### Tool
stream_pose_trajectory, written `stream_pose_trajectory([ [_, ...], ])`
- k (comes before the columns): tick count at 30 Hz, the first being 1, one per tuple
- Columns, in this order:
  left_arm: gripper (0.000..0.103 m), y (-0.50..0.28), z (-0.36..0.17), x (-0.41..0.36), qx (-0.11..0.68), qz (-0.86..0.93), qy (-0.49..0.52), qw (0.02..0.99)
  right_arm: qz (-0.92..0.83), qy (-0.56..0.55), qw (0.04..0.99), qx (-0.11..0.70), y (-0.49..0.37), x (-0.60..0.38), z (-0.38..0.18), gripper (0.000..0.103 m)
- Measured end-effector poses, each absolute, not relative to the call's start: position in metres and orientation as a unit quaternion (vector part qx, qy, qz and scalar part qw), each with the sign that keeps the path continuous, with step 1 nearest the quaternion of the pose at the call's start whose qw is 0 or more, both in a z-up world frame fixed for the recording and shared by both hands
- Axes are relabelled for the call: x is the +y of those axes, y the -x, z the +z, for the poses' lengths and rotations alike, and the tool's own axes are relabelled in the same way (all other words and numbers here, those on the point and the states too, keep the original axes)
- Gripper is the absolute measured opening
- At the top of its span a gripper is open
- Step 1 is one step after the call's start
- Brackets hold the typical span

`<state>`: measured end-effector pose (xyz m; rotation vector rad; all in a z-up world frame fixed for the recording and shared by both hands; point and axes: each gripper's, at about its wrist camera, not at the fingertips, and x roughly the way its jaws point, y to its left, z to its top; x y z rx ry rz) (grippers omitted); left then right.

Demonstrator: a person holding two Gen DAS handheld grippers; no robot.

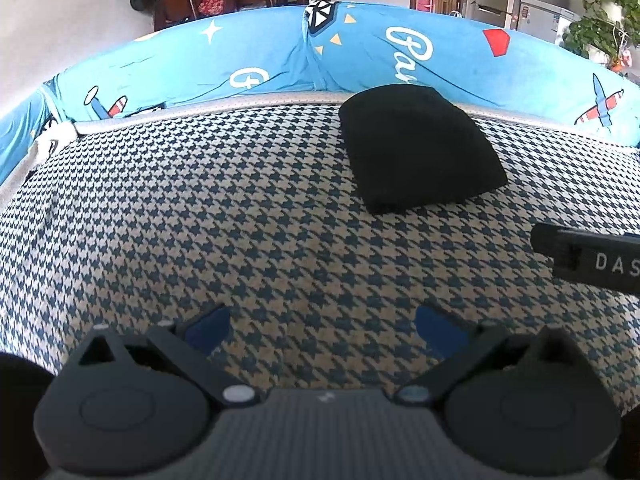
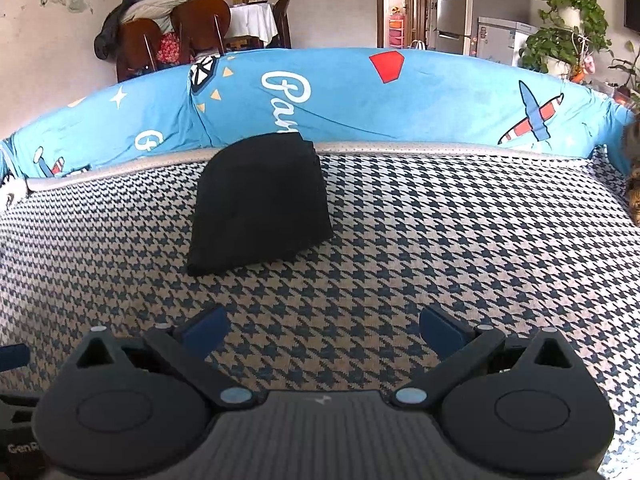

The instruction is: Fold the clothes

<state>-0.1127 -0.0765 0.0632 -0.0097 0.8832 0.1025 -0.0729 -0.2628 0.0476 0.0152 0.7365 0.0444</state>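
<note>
Folded black garment [image 2: 260, 204] near cushion's [image 2: 400, 300] back edge

Light: bright, even daylight, soft shadows
Black garment [image 1: 420, 148]: featureless dark mass (folds barely readable)
Distortion: strong fisheye bending along the blue backrest [image 2: 360, 92]; dark vignette in corners
Focus: near gripper housings slightly soft

Both grippers spread wide, holding nothing

The left gripper [image 1: 322, 330] points forward with its blue-padded fingers [image 1: 208, 326] far apart and nothing between them. The right gripper [image 2: 322, 330] is posed the same, blue pads [image 2: 440, 330] parted; its dark body juts into the left view's right edge.
</note>
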Motion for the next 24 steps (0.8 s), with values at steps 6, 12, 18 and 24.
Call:
stream_pose_trajectory([
  [6, 0.103, 0.103, 0.065, -0.08, 0.426, 0.041, 0.004, 0.904, 0.022, -0.007, 0.931, 0.363, 0.062, -0.264, 0.047, 0.097],
  [12, 0.103, 0.09, 0.067, -0.082, 0.425, 0.037, 0.006, 0.904, 0.021, -0.023, 0.928, 0.372, 0.047, -0.268, 0.046, 0.097],
  [18, 0.103, 0.076, 0.07, -0.084, 0.419, 0.035, 0.005, 0.907, 0.023, -0.039, 0.925, 0.378, 0.033, -0.272, 0.043, 0.097],
  [24, 0.103, 0.068, 0.072, -0.088, 0.415, 0.029, -0.004, 0.909, 0.021, -0.021, 0.925, 0.379, 0.026, -0.267, 0.041, 0.092],
])
